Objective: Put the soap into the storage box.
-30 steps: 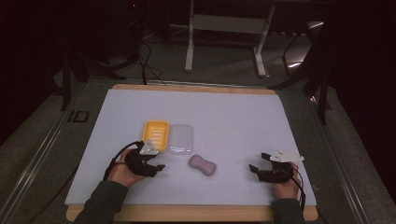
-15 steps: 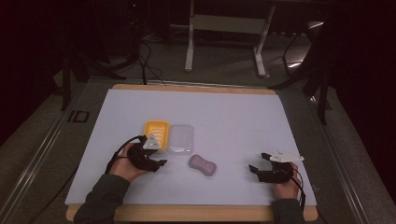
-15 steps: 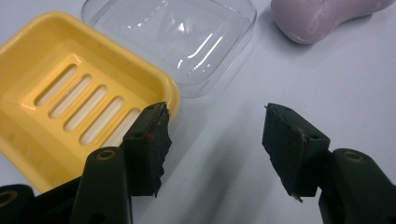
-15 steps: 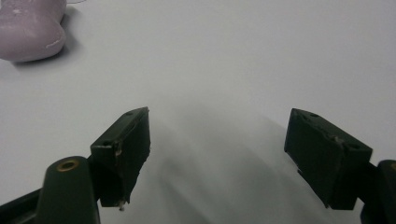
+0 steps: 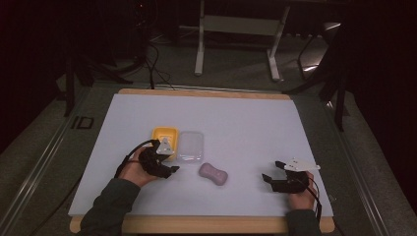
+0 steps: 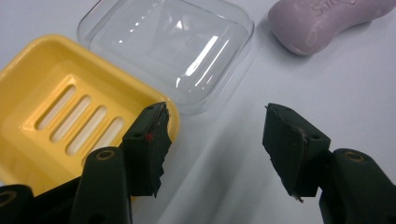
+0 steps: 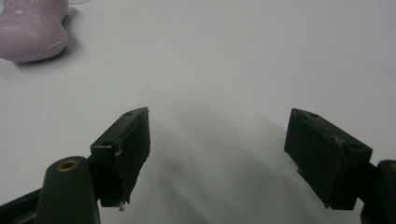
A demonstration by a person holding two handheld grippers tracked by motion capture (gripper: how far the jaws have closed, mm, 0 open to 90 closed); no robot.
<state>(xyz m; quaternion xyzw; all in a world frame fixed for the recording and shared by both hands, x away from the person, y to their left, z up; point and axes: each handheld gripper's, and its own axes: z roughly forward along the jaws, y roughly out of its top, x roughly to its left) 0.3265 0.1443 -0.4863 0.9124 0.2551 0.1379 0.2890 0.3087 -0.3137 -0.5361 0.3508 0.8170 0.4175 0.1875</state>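
A: What's hard to make out?

B: In the high view the room behind the table is dark, and the left gripper sits in front of the near edge of the yellow tray, so that corner is covered. The forearms run off the bottom edge. In the left gripper view the tray is cut off at the left, the soap runs off at the top and right, and the lettering pressed into it can't be read in full.

A: And the lid?

B: Clear plastic, faint from above; up close only its glints and rim give it away. It lies just right of the tray, edges meeting or nearly so.

A: The tray itself?

B: Yellow, rounded, with a row of slots in its floor. It lies near the table's middle, just ahead of the left gripper, whose one jaw overlaps its near corner. I can't tell if they touch.

A: Fingers?

B: Left jaws have just been opening; they stand apart with bare table between them. The right gripper, well off to the right, has its jaws wide apart over bare table, with the soap at the view's top left.
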